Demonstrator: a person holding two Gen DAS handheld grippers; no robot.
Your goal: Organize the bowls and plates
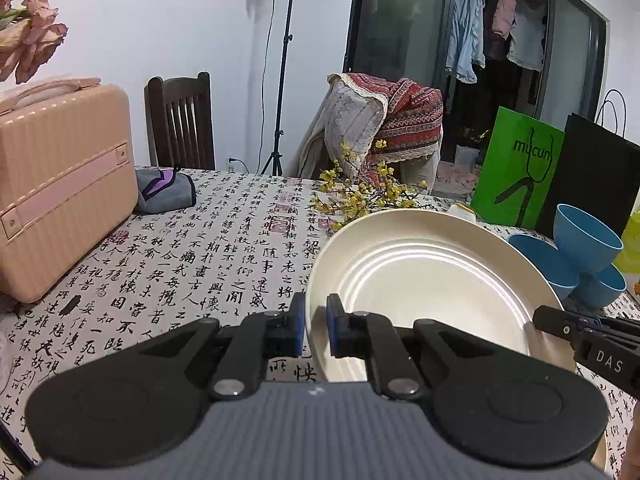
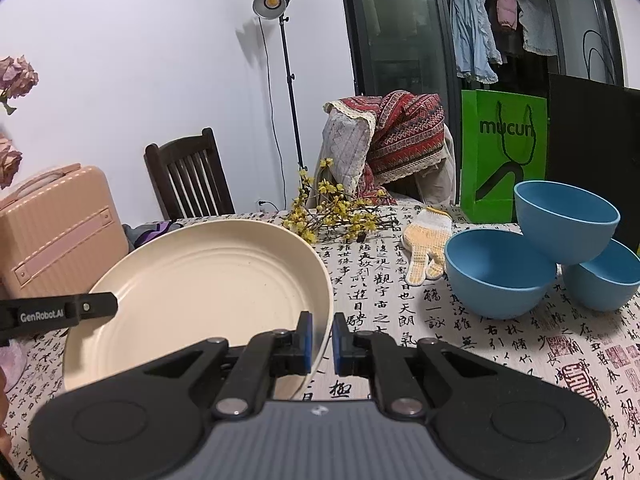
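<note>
A: Nearest to us, the left tongs (image 1: 316, 326) are pinched tight on the plate (image 1: 420, 280), blue pads (image 1: 298, 334) either side of its left rim.

B: Same on our other side. The right tongs (image 2: 322, 342) are clamped on the opposite rim of that cream plate (image 2: 200, 288). So we've got it in both tongs, tilted, its far edge higher than the near one. It looks to be off the worktop (image 2: 380, 292), but we can't be sure.

A: From the left cam we see the tip of the right tongs at the plate's far-right edge; from the right cam the left one sits at the plate's left edge.

B: Just past the plate, to the right: three blue bowls (image 2: 500, 272). Two sit on the cloth side by side, and the 3rd (image 2: 566, 220) is perched tilted on top, resting across both.

A: Btw a knit glove (image 2: 424, 248) lies flat between plate and bowls, a bit further back. Beside it is a sprig of yellow flowers (image 2: 336, 212).

B: On the left, a pink case (image 1: 60, 188) stands on the worktop, with a grey pouch (image 1: 166, 192) touching its right side.

A: Further back on the worktop: a green bag (image 2: 502, 152) and a black bag (image 2: 592, 152), upright behind the bowls.

B: Beyond the worktop we see a dark wooden chair (image 1: 180, 120), a 2nd chair draped w/ patterned cloth (image 2: 400, 140), and a lamp on a stand (image 2: 274, 0) by the wall.
</note>
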